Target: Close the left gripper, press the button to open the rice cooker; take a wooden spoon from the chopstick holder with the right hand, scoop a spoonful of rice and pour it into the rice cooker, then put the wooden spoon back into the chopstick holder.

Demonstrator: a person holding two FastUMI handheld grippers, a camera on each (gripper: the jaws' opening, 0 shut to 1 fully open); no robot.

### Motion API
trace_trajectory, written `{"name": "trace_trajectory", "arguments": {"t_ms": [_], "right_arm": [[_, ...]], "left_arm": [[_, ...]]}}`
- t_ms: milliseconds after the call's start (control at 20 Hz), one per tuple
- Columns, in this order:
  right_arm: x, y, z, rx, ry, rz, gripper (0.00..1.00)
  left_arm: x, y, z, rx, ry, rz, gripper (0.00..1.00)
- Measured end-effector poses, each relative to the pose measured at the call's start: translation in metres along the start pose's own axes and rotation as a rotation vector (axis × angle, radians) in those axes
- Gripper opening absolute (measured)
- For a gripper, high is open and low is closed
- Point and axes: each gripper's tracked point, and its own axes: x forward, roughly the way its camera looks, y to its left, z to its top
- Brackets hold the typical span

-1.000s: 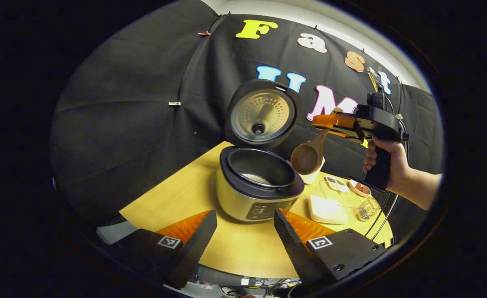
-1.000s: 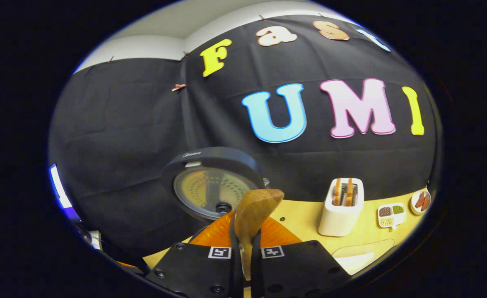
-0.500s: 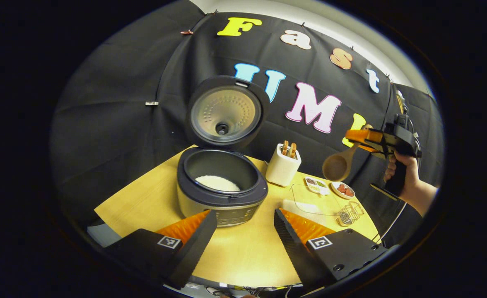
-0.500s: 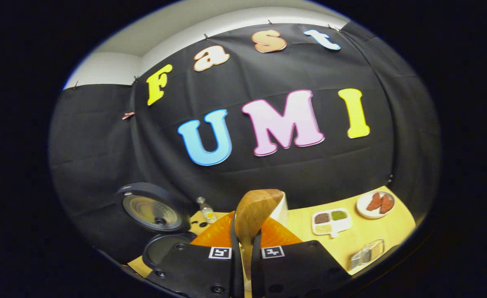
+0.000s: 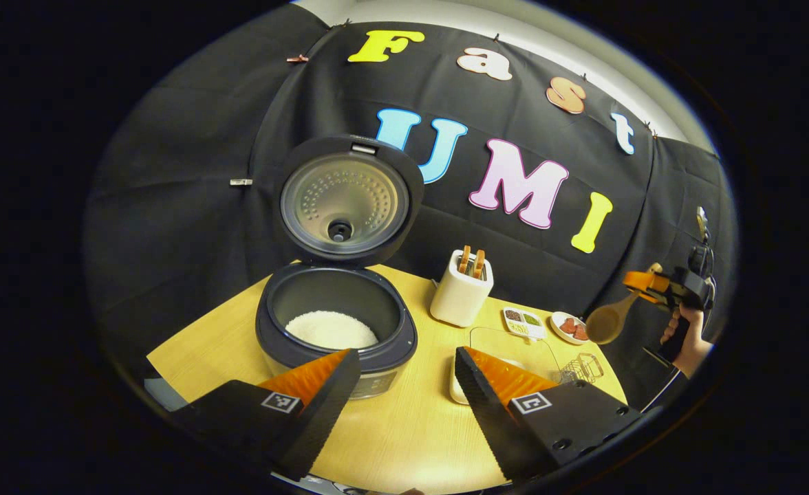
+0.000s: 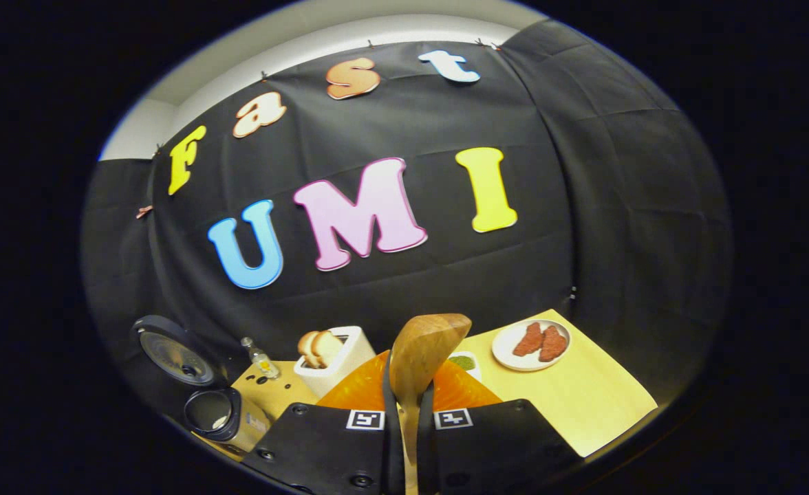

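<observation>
Right gripper clamped on stiff, light wooden spoon by its handle, held high at far right; left gripper wide open, empty, near rice cooker.

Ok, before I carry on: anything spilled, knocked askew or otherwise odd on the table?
Nothing stands out. The rice cooker sits upright with its lid open and white rice inside, none visible on the table. The chopstick holder stands upright. The right gripper is shut on the wooden spoon.
</observation>
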Motion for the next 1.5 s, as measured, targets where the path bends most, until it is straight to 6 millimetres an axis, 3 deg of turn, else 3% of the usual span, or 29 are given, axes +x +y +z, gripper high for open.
{"name": "trace_trajectory", "arguments": {"t_ms": [250, 450, 750, 1000, 1100, 1300, 1350, 1400, 1500], "right_arm": [[0.015, -0.074, -0.030, 0.065, 0.067, -0.109, 0.12], [0.025, -0.109, -0.055, 0.099, 0.108, -0.159, 0.12], [0.027, -0.127, -0.109, 0.123, 0.202, -0.179, 0.11], [0.040, -0.130, -0.139, 0.187, 0.254, -0.207, 0.12], [0.040, -0.134, -0.146, 0.205, 0.266, -0.228, 0.09], [0.033, -0.138, -0.135, 0.238, 0.241, -0.248, 0.22], [0.028, -0.140, -0.133, 0.236, 0.238, -0.257, 0.17], [0.023, -0.144, -0.133, 0.224, 0.241, -0.274, 0.37], [0.009, -0.149, -0.126, 0.182, 0.241, -0.290, 0.46]], "left_arm": [[0.003, -0.016, 0.014, 0.012, -0.026, 0.054, 0.96], [0.005, -0.034, 0.017, -0.019, -0.024, 0.076, 0.96], [0.007, -0.039, 0.028, 0.019, -0.048, 0.120, 0.96], [0.002, -0.028, 0.037, 0.015, -0.058, 0.166, 0.96], [-0.001, -0.018, 0.054, 0.001, -0.083, 0.195, 0.96], [-0.009, 0.003, 0.113, -0.023, -0.186, 0.239, 0.96], [-0.008, 0.009, 0.129, -0.005, -0.210, 0.253, 0.95], [-0.008, 0.014, 0.146, 0.015, -0.229, 0.264, 0.95], [-0.004, 0.018, 0.172, 0.022, -0.248, 0.264, 0.95]]}}
